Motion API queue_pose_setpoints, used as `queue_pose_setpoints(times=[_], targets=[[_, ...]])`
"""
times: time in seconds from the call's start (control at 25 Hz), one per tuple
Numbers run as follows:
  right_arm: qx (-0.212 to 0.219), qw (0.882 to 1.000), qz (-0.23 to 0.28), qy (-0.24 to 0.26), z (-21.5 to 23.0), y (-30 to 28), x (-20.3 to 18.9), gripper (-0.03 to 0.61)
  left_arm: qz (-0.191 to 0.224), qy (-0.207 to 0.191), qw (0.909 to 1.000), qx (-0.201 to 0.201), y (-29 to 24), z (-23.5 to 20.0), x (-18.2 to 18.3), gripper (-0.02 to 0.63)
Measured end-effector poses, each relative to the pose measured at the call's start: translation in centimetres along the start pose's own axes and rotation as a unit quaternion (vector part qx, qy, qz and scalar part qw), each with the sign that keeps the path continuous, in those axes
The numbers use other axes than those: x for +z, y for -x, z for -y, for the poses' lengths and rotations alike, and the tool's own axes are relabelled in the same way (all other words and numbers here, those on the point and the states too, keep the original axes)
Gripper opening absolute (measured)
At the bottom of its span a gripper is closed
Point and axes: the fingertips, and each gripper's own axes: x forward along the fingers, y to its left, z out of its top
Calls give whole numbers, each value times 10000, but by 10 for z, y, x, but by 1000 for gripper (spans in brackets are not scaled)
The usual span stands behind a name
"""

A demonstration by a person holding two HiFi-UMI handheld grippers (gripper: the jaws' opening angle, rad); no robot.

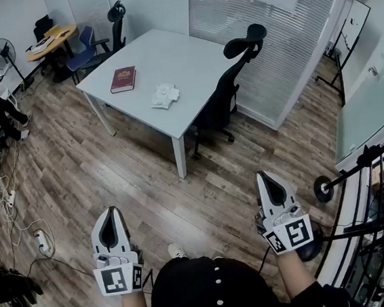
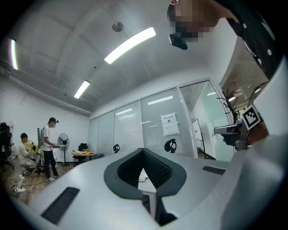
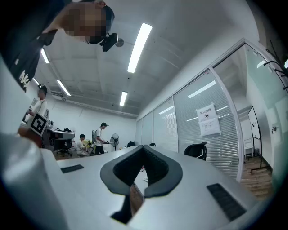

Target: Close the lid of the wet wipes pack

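L gripper [image 1: 110, 219] & R gripper [image 1: 269, 187] both pinched shut, empty, well short of the table [image 1: 188, 54]. Wet wipes pack [image 1: 165, 95] lies on the table nr its near edge, ahead btwn both; I judge neither nearer, approach first

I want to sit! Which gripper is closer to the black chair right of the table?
Right. The right gripper is almost straight before the black chair; the left gripper is farther off leftward.
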Motion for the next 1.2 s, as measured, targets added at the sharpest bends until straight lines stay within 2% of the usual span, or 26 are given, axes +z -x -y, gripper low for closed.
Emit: queue_pose_setpoints(times=[0.28,0.52,0.76,0.88,0.92,0.96,1.2], targets=[[44,10000,-34,-12,-1,0,-1,28,0,7,10000,-21,0,3,1,12],[167,9984,235,-491,0,2,2,28,-52,68,9999,-56,0,5,-1,12],[173,9990,127,-397,-6,-4,0,28,-27,13,10000,-39,1,1,1,12],[80,9987,268,-424,-6,-6,3,31,-26,28,10000,-31,0,-2,-1,14],[39,9984,330,-450,-5,-7,5,101,-28,33,10000,-27,0,-4,-2,12],[19,9981,361,-490,-6,-9,6,295,-30,35,10000,-26,0,-6,-2,12],[-10,9984,267,-507,-9,-22,2,310,-21,56,10000,-72,-8,-14,-6,12]])
